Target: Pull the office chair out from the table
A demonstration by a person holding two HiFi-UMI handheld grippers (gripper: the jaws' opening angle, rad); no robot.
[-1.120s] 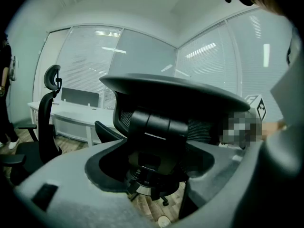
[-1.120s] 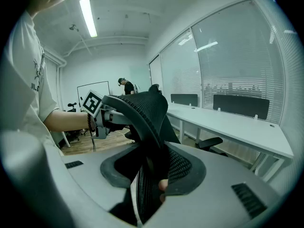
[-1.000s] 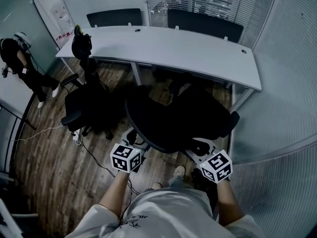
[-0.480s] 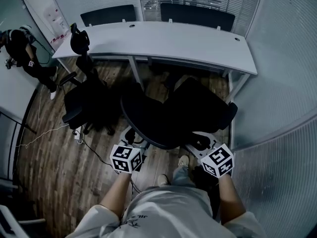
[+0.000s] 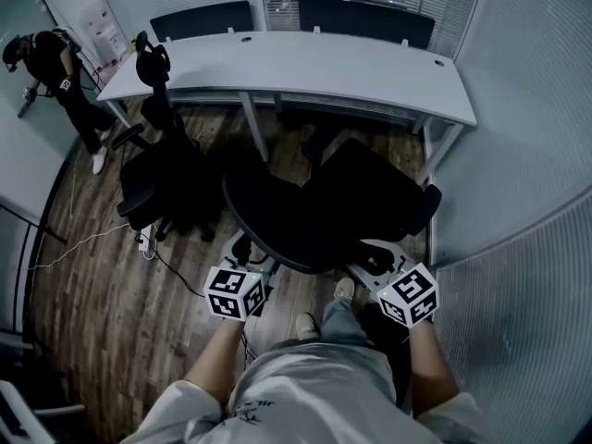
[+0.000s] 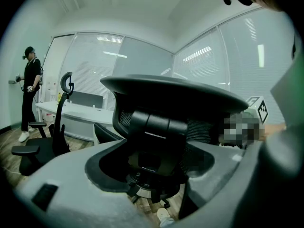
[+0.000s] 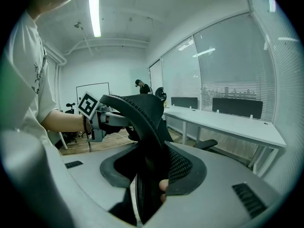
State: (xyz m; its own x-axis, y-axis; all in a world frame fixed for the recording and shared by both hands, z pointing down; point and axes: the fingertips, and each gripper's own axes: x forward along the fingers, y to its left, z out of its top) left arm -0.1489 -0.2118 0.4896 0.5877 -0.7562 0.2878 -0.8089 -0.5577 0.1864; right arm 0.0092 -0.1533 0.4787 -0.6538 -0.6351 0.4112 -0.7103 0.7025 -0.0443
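My left gripper [image 5: 246,252] and right gripper [image 5: 376,259] each pinch a side edge of the chair [image 5: 314,215] backrest, whose mesh rim sits between the pads. The chair stands between me and the table [image 5: 277,63], its seat out from under the tabletop.

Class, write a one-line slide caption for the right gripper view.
Right gripper clamped on the mesh back of the office chair, white desk beyond.
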